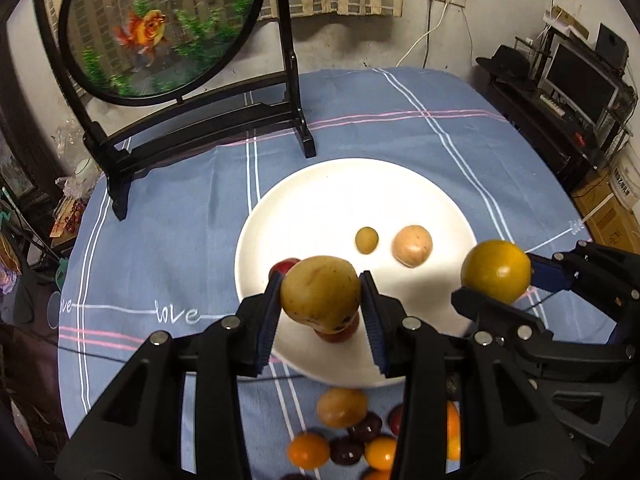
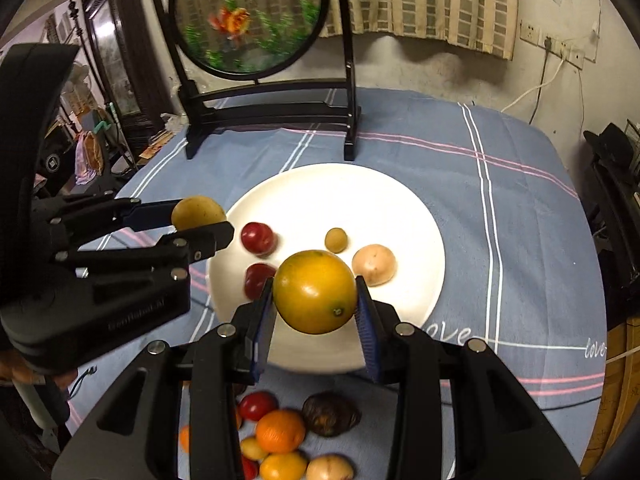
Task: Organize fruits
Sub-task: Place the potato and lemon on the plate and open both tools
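Note:
My left gripper (image 1: 320, 300) is shut on a yellow-brown fruit (image 1: 320, 290), held above the near left rim of the white plate (image 1: 340, 196). My right gripper (image 2: 315, 304) is shut on a round yellow-orange fruit (image 2: 315, 290), held over the plate's (image 2: 360, 196) near edge. On the plate lie a small green fruit (image 2: 335, 239), a pale tan fruit (image 2: 374, 264) and two red fruits (image 2: 259, 238). Each gripper shows in the other's view, the right gripper (image 1: 496, 280) at the right and the left gripper (image 2: 198, 216) at the left.
Several loose fruits, orange, red, dark and tan, lie in a pile (image 2: 288, 436) on the blue checked tablecloth (image 1: 168, 240) near me. A black stand with a round goldfish panel (image 1: 160, 28) rises at the table's far left. Shelves with electronics (image 1: 580, 80) stand to the right.

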Demonstrator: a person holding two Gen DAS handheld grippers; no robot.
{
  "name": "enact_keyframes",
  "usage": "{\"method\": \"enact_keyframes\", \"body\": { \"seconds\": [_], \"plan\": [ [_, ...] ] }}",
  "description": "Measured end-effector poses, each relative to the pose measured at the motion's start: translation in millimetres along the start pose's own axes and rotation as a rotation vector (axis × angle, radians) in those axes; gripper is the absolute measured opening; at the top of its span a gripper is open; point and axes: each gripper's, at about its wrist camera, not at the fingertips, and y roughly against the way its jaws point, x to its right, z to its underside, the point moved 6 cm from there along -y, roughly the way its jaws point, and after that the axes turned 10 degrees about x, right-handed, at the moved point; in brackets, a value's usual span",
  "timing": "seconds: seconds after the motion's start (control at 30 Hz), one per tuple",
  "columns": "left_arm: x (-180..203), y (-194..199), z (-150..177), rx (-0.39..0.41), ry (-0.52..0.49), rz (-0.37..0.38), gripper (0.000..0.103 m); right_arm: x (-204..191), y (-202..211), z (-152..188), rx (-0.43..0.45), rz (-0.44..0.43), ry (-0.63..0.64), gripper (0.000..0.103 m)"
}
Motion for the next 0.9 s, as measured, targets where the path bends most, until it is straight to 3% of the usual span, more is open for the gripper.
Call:
{"method": "enact_keyframes", "body": {
  "seconds": [0.53,0.9],
  "plan": [
    [-9.7,-68.0,-6.1,-0.057,-0.007,-0.031,0.040,24.5,-65.8,-16.9,-0.075,0.027,-0.036,0.038],
    [-5.9,-81.9,-5.3,-0.061,-0.037,-0.038,0.039,31.1,-82.1,-26.3,-0.082,0.028,-0.032,0.038]
  ]
}}
